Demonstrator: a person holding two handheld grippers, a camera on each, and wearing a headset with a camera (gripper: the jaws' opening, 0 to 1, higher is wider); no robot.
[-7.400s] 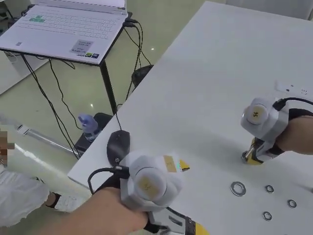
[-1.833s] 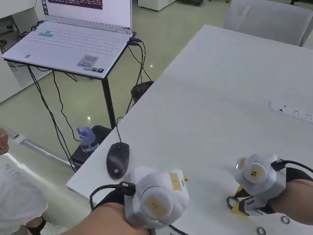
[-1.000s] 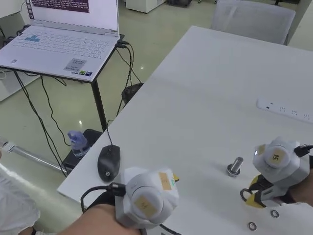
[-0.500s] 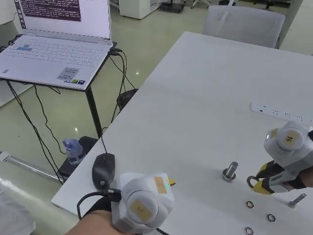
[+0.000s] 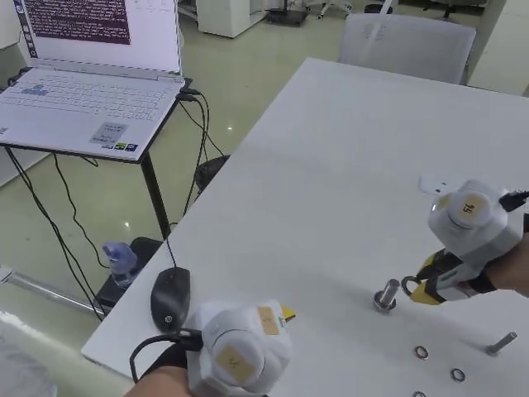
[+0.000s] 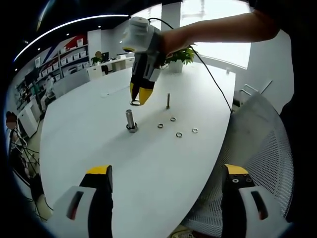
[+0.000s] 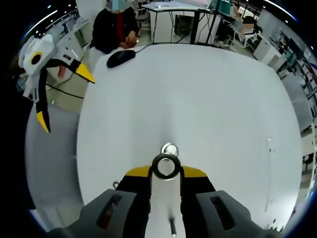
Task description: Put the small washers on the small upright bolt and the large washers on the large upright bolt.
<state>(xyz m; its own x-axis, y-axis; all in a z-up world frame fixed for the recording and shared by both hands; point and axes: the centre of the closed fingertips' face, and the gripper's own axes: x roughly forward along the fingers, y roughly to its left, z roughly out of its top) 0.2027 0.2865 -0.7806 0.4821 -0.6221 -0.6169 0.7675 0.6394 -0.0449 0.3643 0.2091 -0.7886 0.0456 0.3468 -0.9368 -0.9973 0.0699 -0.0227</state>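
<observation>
head view: your right claw [image 5: 420, 289] is clamped on one large washer [image 5: 410, 286] and holds it clear of the worktop [image 5: 331, 190], just beside the top of the large upright bolt [image 5: 386, 295]. i cannot tell whether washer and bolt touch. three small washers [image 5: 421, 353] lie loose on the worktop nearer you, and the small upright bolt [image 5: 501, 341] is beyond them toward the right edge. your left claw [image 5: 240, 351] sits low at the near edge with its jaws hidden. a mouse [image 5: 169, 299] lies at the worktop's left corner, a power strip [image 5: 433, 184] further back, and a laptop [image 5: 83, 95] sits on a stand off to the left.

left gripper view: your left claw [image 6: 166, 198] has its jaws wide apart, holding nothing, well back from the work. the right claw [image 6: 140, 95] points down with the large washer [image 6: 134, 102] at its tips, just above and beside the large upright bolt [image 6: 130, 120], which stands on its head. the small upright bolt [image 6: 168, 100] stands vertical close by. four small washers [image 6: 179, 134] lie flat between the bolts and you.

right gripper view: your right claw [image 7: 166, 172] grips the large washer [image 7: 154, 166] edge-on between its pads. the top of the large upright bolt [image 7: 169, 148] shows just beyond the ring. the left claw [image 7: 64, 99] hangs off the worktop's edge, jaws spread.
</observation>
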